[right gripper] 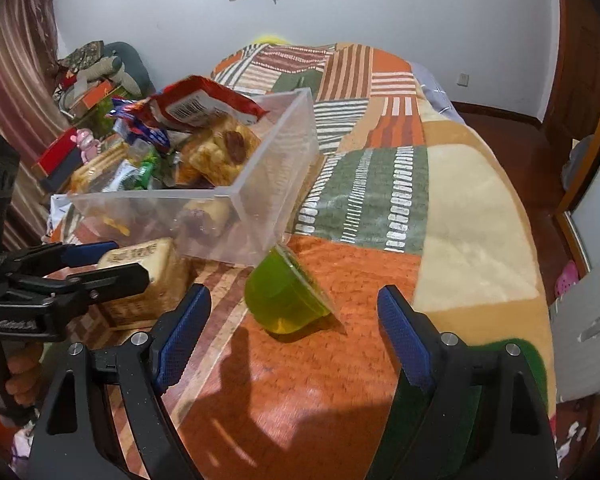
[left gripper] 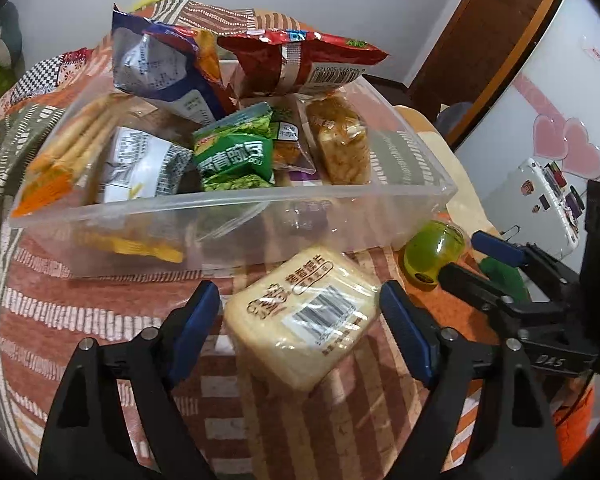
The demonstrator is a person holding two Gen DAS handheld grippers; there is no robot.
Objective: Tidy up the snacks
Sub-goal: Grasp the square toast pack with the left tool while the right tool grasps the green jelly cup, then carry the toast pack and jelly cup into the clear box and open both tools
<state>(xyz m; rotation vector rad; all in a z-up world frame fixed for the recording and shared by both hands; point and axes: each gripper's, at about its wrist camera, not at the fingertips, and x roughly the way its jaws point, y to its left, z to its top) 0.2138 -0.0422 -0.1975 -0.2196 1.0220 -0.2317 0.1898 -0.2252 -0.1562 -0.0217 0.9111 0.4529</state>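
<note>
A patchwork blanket (right gripper: 360, 272) carries a clear plastic bin (left gripper: 332, 216) already heaped with snacks. Just before it lie a wrapped bread slice (left gripper: 300, 320) and a green jelly cup (right gripper: 284, 300). The left gripper (left gripper: 300, 320) straddles the bread, open; the right gripper (right gripper: 296, 328) hangs open above the cup. Each should close gently, squarely centred.

the right gripper (right gripper: 294, 334) hangs over a patchwork blanket (right gripper: 380, 184) with its blue-padded jaws wide apart and nothing pressed between them. just ahead of them a green jelly cup (right gripper: 284, 300) lies tipped on its side on an orange patch, close to the corner of a clear plastic bin (right gripper: 260, 208) heaped with snack packets. at the left edge the left gripper (right gripper: 100, 260) reaches around a wrapped bread pack (right gripper: 160, 264) beside the bin.
</note>
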